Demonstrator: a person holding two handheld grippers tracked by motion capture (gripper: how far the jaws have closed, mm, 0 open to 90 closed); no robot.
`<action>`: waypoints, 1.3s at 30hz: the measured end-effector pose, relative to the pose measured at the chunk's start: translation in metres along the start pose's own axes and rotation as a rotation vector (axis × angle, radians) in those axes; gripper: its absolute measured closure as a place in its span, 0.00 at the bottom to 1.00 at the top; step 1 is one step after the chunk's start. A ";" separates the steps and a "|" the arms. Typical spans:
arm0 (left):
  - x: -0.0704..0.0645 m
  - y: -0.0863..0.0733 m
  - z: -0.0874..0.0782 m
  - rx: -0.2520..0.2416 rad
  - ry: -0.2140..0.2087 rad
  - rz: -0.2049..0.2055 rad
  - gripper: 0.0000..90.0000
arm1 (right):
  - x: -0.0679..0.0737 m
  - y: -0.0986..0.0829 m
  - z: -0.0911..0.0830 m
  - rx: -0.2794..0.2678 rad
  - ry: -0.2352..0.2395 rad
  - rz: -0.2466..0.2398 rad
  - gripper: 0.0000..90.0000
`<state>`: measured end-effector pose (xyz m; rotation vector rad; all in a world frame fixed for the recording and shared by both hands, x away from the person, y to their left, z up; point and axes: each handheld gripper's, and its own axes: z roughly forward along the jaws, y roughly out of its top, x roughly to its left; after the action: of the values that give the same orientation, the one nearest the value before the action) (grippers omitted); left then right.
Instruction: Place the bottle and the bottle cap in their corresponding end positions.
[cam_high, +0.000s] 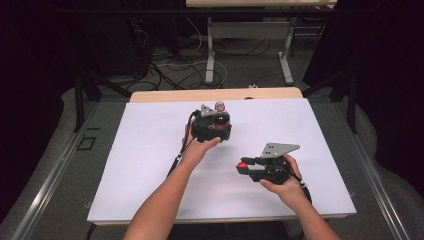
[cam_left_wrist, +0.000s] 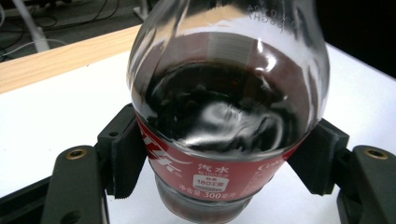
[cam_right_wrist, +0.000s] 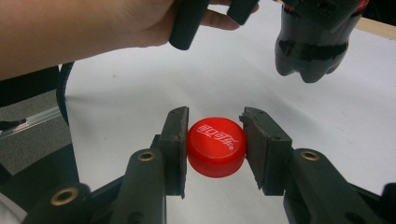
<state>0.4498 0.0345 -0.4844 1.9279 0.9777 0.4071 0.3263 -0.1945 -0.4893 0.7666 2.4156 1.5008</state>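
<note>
White worktop (cam_high: 150, 150), two handheld claws over it. Left claw (cam_left_wrist: 224, 154) clamped on a small cola bottle (cam_left_wrist: 229, 102), ribbed pads pressing both sides at the red label band; dark liquid inside, clear shoulder above it, label carries white script and small print. In the high view the left claw (cam_high: 212, 126) sits near the worktop's middle toward the far edge, left hand (cam_high: 197, 145) wrapped around it from below, bottle (cam_high: 221, 116) poking out past the claw with its open neck end up and away from the person; whether the bottle base touches the worktop is hard to tell from there, but the right gripper view shows the bottle (cam_right_wrist: 310, 44) with its lobed base apparently lifted off the surface, the left hand (cam_right_wrist: 93, 28) beside it at the top. Right claw (cam_right_wrist: 215, 149) closed on a red bottle cap (cam_right_wrist: 216, 147), jaws pinching its ribbed sides, white logo on the cap's top facing the camera. In the high view the right claw (cam_high: 247, 167) is nearer the person and right of centre, pointing left, the cap (cam_high: 242, 164) a red dot at its tip, right hand (cam_high: 285, 182) gripping the body, grey three-cornered plate (cam_high: 278, 149) on top. Cap and bottle well apart. Beyond the worktop: floor with tangled cables (cam_high: 175, 70) and the metal legs of another table (cam_high: 247, 45).
</note>
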 end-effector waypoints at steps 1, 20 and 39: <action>0.002 -0.001 0.003 0.007 0.003 -0.005 0.33 | 0.000 -0.001 0.001 -0.011 -0.006 0.005 0.69; 0.009 -0.028 0.033 0.033 0.028 -0.029 0.33 | -0.003 -0.008 0.004 -0.001 0.005 0.042 0.68; 0.005 -0.034 0.029 0.041 0.026 0.020 0.31 | -0.005 -0.013 0.007 -0.007 -0.001 0.056 0.68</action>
<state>0.4552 0.0312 -0.5289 1.9745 0.9914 0.4274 0.3297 -0.1959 -0.5046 0.8402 2.4054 1.5284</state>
